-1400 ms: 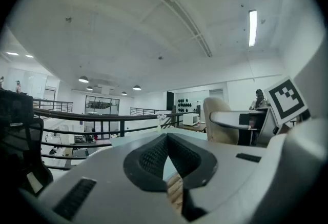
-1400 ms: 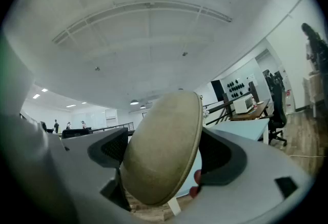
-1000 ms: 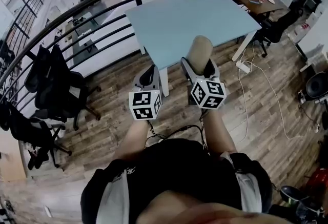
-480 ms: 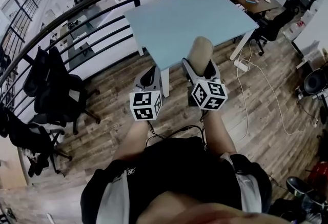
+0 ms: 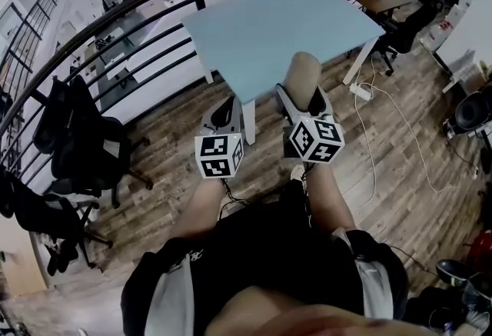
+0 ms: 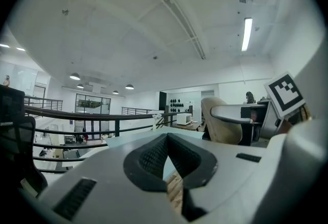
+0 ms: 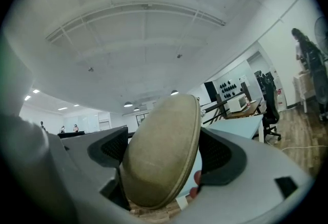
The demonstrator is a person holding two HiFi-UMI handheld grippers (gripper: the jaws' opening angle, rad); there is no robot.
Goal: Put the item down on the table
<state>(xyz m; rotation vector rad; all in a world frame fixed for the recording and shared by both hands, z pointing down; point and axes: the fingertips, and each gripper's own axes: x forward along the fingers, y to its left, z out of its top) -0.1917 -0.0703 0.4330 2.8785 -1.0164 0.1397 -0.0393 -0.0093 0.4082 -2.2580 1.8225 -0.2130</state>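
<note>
Well, the putting-down is not yet done: the right claw (image 5: pixel 304 101) is clamped on a tan oval case (image 5: pixel 300 74), held upright in the air at the near edge of the pale blue tabletop (image 5: pixel 261 23). The left claw (image 5: pixel 225 113) hangs just beside it, pinched together on nothing. What's left, I'd judge, is reaching over, lowering and letting go.

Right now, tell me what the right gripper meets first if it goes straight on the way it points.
Probably the light blue table, at its near edge: the right gripper, shut on the tan case, points toward it. Height is unclear.
</note>
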